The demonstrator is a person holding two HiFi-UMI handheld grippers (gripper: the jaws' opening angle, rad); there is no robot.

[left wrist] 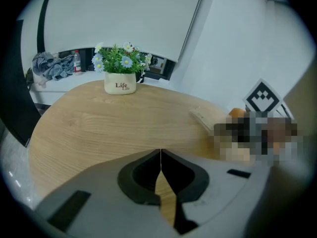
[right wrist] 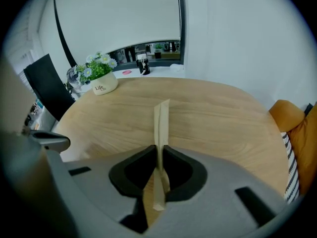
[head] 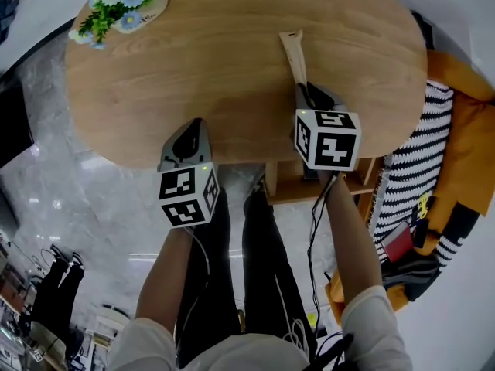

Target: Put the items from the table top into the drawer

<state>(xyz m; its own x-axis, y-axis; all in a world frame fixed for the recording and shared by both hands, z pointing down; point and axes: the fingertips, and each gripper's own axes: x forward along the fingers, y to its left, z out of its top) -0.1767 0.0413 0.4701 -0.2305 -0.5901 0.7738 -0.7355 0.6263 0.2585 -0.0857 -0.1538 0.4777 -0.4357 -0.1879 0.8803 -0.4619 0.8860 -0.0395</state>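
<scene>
A long, flat wooden spatula (head: pixel 294 56) lies on the oval wooden table (head: pixel 209 68), pointing away from me. My right gripper (head: pixel 308 96) is shut on its near end. In the right gripper view the spatula (right wrist: pixel 161 120) runs straight out between the two dark pads (right wrist: pixel 148 165), which press on it. My left gripper (head: pixel 189 132) hovers at the table's front edge, to the left, shut with nothing in it. In the left gripper view its jaws (left wrist: pixel 161 158) meet in a thin line over bare wood, and the spatula (left wrist: pixel 202 118) shows far right.
A white pot of blue and white flowers (head: pixel 124 2) stands at the table's far left corner. Under the front edge, below my right gripper, a wooden drawer-like ledge (head: pixel 298 190) sticks out. An orange cushion (head: pixel 468 130) and striped cloth (head: pixel 414 168) lie at the right.
</scene>
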